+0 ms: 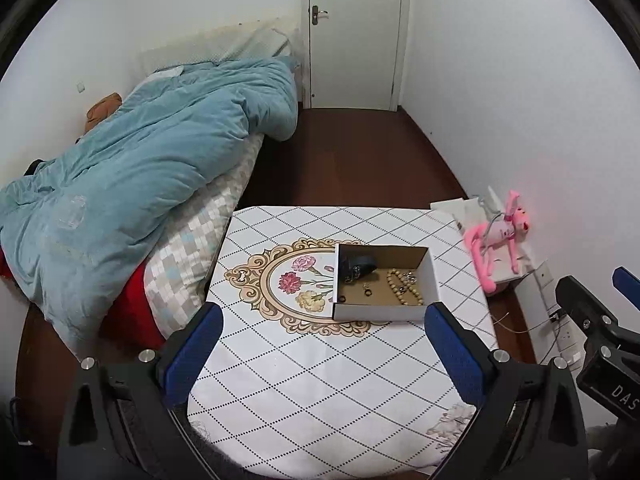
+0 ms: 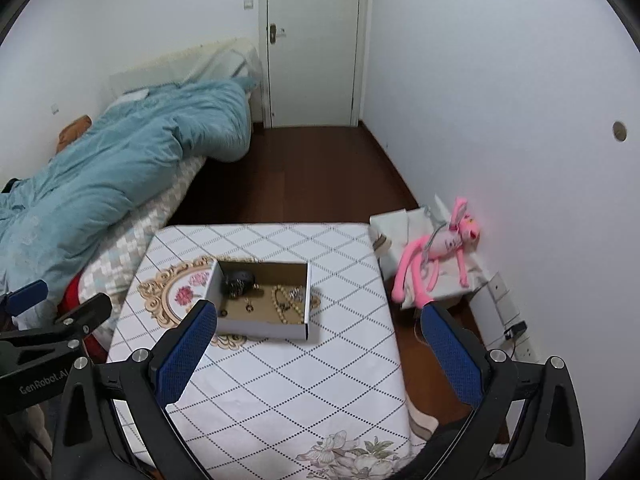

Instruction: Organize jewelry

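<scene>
Left gripper (image 1: pixel 324 354): blue pads spread wide, empty, above the table (image 1: pixel 304 392).
Right gripper (image 2: pixel 316 350): equally wide, holding nothing.
Cardboard box (image 1: pixel 380 314): mid-table; beaded bracelet (image 1: pixel 402 286), rings, dark strap inside, small pieces hard to identify.
Pink plush toy (image 2: pixel 434 250): beside the wall.

A small open cardboard box (image 1: pixel 382 312) sits near the middle of the table (image 1: pixel 320 380). Inside lie wooden beads (image 1: pixel 402 287), little rings (image 1: pixel 367 291) and a dark strap (image 1: pixel 358 266).
</scene>
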`<state>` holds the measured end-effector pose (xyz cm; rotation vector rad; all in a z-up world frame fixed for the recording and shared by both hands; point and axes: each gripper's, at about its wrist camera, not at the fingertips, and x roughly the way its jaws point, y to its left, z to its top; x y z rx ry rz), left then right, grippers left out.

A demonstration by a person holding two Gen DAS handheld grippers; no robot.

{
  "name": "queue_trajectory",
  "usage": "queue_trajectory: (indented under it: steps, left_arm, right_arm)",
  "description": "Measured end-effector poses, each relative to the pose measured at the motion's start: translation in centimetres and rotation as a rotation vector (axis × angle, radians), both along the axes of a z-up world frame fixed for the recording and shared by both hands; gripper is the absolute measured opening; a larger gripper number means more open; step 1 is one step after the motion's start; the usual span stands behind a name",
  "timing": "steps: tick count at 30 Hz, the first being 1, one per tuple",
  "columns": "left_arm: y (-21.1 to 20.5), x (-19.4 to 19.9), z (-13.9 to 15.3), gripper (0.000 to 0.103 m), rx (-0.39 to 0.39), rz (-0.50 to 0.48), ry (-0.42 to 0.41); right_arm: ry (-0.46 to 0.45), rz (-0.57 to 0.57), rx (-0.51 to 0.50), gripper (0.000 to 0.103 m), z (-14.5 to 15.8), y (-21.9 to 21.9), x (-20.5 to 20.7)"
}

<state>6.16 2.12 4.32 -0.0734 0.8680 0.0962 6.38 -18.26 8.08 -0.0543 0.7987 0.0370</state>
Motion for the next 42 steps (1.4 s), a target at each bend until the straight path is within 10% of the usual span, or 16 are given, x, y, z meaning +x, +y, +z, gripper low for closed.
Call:
queue_trajectory:
  steps: [16, 42]
  left_arm:
    - [-0.2, -1.1, 1.7, 0.103, -0.008, -0.006, 0.012]
    - [-0.3, 6.8, -4.1, 0.103, 0.014, 0.014, 0.195]
  right_arm:
    - [-0.024, 0.0, 0.012, 0.103, 3.1, 0.0, -1.8]
    - [0.185, -0.02, -0.043, 0.103, -4.4, 0.1, 7.8]
